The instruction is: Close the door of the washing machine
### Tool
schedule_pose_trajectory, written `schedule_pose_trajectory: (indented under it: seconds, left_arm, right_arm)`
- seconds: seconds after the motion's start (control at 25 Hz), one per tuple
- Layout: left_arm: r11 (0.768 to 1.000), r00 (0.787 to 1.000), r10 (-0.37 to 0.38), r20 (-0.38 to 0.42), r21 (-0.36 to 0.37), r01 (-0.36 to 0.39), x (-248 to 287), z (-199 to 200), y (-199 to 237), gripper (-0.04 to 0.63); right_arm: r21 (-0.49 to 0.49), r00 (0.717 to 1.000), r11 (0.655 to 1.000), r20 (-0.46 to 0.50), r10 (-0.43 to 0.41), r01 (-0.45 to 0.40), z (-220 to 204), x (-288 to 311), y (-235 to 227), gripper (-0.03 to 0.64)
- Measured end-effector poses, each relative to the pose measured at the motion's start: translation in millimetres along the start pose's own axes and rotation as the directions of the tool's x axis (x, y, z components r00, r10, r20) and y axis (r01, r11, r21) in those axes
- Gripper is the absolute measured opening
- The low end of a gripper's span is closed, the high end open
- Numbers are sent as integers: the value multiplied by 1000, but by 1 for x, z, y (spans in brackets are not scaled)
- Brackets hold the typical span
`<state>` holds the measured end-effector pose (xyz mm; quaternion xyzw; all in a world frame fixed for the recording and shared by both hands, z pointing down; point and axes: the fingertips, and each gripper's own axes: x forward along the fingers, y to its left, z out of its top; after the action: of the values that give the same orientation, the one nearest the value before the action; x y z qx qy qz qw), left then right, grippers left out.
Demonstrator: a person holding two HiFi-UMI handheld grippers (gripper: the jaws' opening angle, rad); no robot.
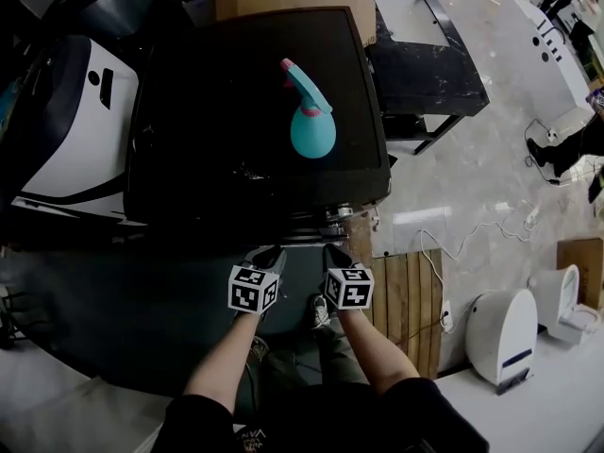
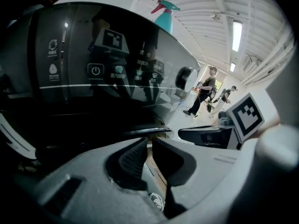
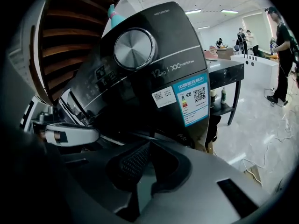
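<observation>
Where light strikes, glossy black washing machine

The head view looks steeply down onto the washing machine top, with the spray bottle toward 12 o'clock. Both gripper views sit close to its front panel, facing upward; all three share the bottle.

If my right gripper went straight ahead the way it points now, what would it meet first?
Most likely the dark front of the washing machine, just under its control panel. The right gripper, shut and empty, aims at that band; how near it is, I can't tell.
</observation>
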<state>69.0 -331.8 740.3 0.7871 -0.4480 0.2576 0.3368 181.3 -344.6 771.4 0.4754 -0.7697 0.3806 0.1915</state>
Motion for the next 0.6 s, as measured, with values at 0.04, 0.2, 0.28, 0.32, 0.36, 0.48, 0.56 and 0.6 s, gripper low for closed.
schedule_pose_trajectory:
  seconds: [0.04, 0.2, 0.28, 0.32, 0.36, 0.48, 0.56, 0.6]
  left_arm:
    - [1000, 1000, 11, 3, -5, -11, 0, 0, 3, 20]
    - [1000, 1000, 15, 18, -12, -15, 0, 0, 5, 11]
    - [1000, 999, 17, 28, -27, -17, 1, 1, 5, 11]
    - [999, 999, 19, 33, -34, -18, 1, 1, 6, 12]
    - [999, 999, 22, 36, -40, -21, 1, 1, 6, 11]
    - [997, 998, 45, 32, -58, -43, 1, -1, 11, 12]
    - [995, 997, 63, 36, -78, -60, -1, -2, 14, 11]
    - [994, 996, 73, 42, -82, -69, -3, -2, 16, 11]
  right_arm:
    - [-7, 1000, 1000, -5, 2, -2, 0, 3, 1, 0]
    - [2, 1000, 1000, -18, 16, -16, -3, 11, 4, -2]
    - [14, 1000, 1000, -15, 17, -17, -2, 13, 4, -2]
    - [18, 1000, 1000, -12, 18, -18, -2, 13, 4, -2]
    - [21, 1000, 1000, -9, 20, -19, -2, 14, 4, -2]
    - [39, 1000, 999, 4, 20, -20, 1, 16, 3, -2]
    - [50, 1000, 999, 6, 16, -16, 3, 18, 2, -2]
    - [50, 1000, 999, 3, 15, -15, 4, 19, 1, -2]
